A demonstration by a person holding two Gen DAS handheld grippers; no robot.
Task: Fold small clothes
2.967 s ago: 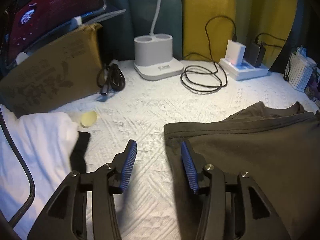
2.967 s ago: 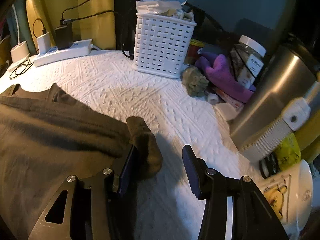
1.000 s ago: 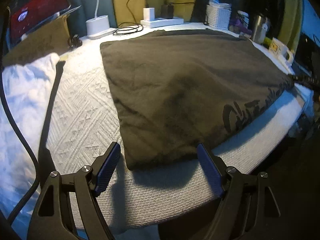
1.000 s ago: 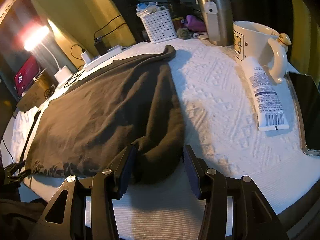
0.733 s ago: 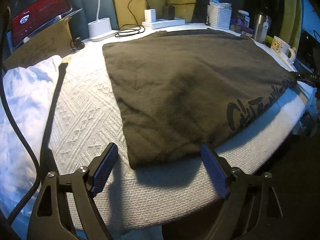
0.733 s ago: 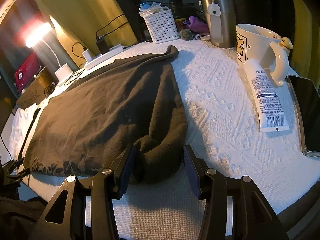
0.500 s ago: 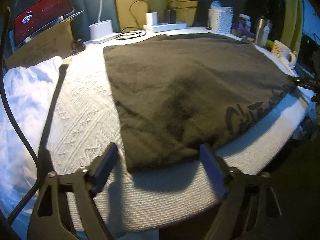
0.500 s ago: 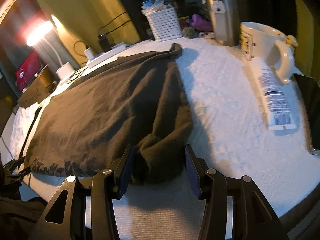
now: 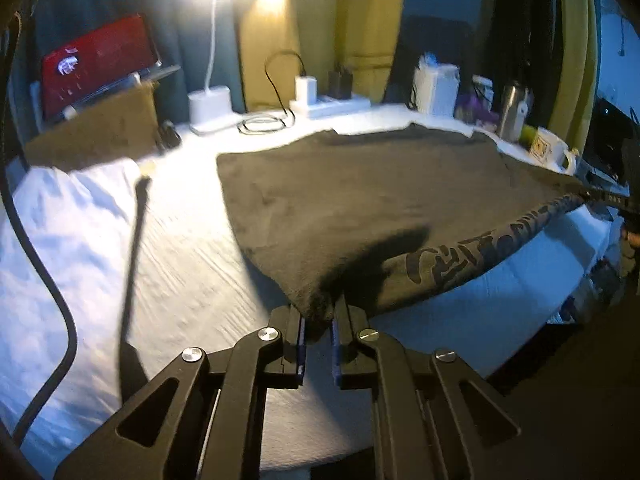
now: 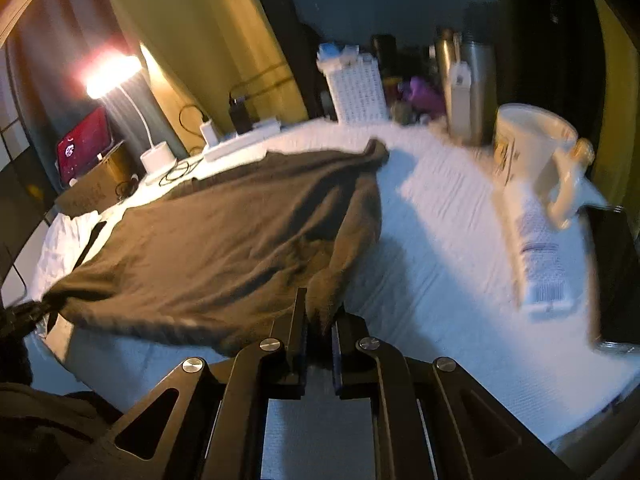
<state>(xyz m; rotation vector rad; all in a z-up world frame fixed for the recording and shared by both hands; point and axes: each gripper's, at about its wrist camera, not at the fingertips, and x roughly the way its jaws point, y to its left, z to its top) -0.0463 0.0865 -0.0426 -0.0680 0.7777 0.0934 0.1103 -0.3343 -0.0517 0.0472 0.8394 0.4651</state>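
Shirt (image 9: pixel 360 200), dark brown with black lettering along its near hem, lies spread on the white textured worktop (image 9: pixel 192 280). In the left wrist view, the left tongs (image 9: pixel 318 320) have just been closing and now pinch the near corner of the cloth. A lit lamp (image 9: pixel 210 100) and a white cloth (image 9: pixel 60 220) sit further left.

In the right wrist view, the right tongs (image 10: pixel 320 320) have likewise just closed and clamp the opposite near corner, bunched between them. A mug (image 10: pixel 536 148), a tube (image 10: pixel 540 252) and a phone (image 10: pixel 612 276) lie to the right.
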